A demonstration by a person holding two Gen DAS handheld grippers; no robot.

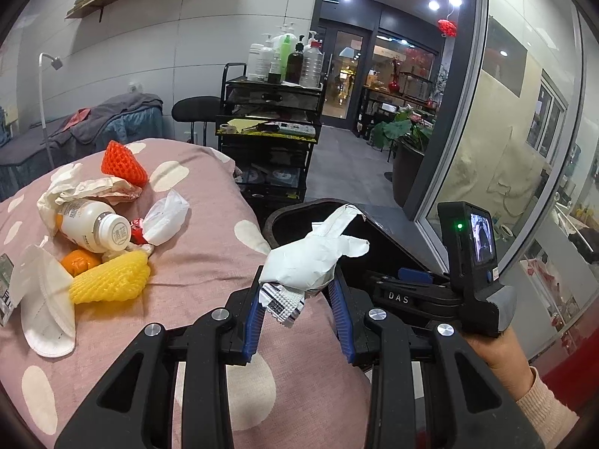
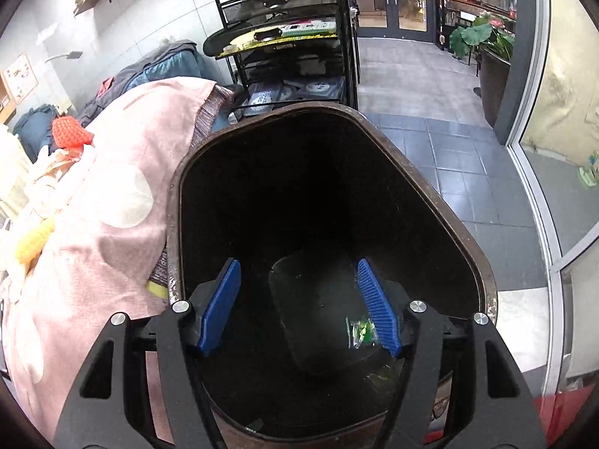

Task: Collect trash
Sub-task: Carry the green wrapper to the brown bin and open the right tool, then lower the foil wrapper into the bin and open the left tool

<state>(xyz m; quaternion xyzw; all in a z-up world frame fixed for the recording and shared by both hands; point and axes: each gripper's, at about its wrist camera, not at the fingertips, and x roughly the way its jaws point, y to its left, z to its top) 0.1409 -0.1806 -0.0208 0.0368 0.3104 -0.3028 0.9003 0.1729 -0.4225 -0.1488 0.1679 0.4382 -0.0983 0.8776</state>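
My left gripper [image 1: 297,280] is shut on a crumpled white wrapper [image 1: 310,258] with a silver foil end, held above the pink bed cover [image 1: 209,262] next to the dark bin's rim [image 1: 295,209]. Trash lies on the bed at left: a white bottle [image 1: 93,226], a red foam net [image 1: 123,164], a yellow foam net [image 1: 112,278], an orange [image 1: 78,260], a face mask [image 1: 45,310] and crumpled paper [image 1: 86,187]. My right gripper [image 2: 298,265] hangs open over the bin [image 2: 423,172], nothing between its blue pads. A small green wrapper [image 2: 361,331] lies on the bin's floor.
A black trolley [image 1: 269,123] with several bottles on top stands just beyond the bed and bin. A glass wall [image 1: 505,149] runs along the right, with a potted plant [image 1: 408,138] by it. Grey tiled floor [image 2: 430,131] lies behind the bin.
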